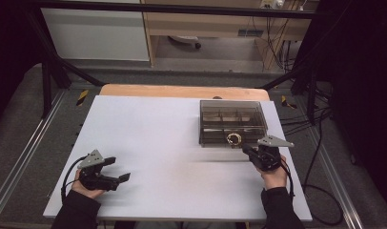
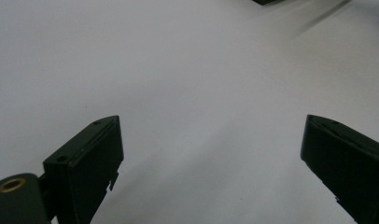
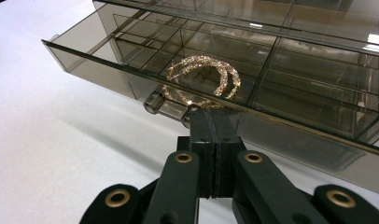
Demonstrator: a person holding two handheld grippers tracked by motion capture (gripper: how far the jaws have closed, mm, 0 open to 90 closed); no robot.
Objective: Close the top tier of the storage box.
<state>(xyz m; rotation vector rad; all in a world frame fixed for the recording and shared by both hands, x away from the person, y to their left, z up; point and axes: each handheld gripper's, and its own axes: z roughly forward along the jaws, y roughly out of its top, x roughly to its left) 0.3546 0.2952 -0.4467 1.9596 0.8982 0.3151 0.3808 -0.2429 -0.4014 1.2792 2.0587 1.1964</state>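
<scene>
Black jaws of the right tool (image 3: 211, 122) stand pressed together, gripping nothing, tips at the small handle (image 3: 162, 103) on the drawer's front. Below lies the white desk (image 1: 172, 143), widest of all. On its far right sits a smoky clear organizer box (image 1: 232, 119), its drawer (image 3: 131, 70) pulled out toward the person; one compartment holds glittering gold hoops (image 3: 204, 77). Tinted walls blur the other compartments. Well apart, near the desk's left front, the left tool (image 1: 119, 168) hovers with jaws spread wide, empty.
</scene>
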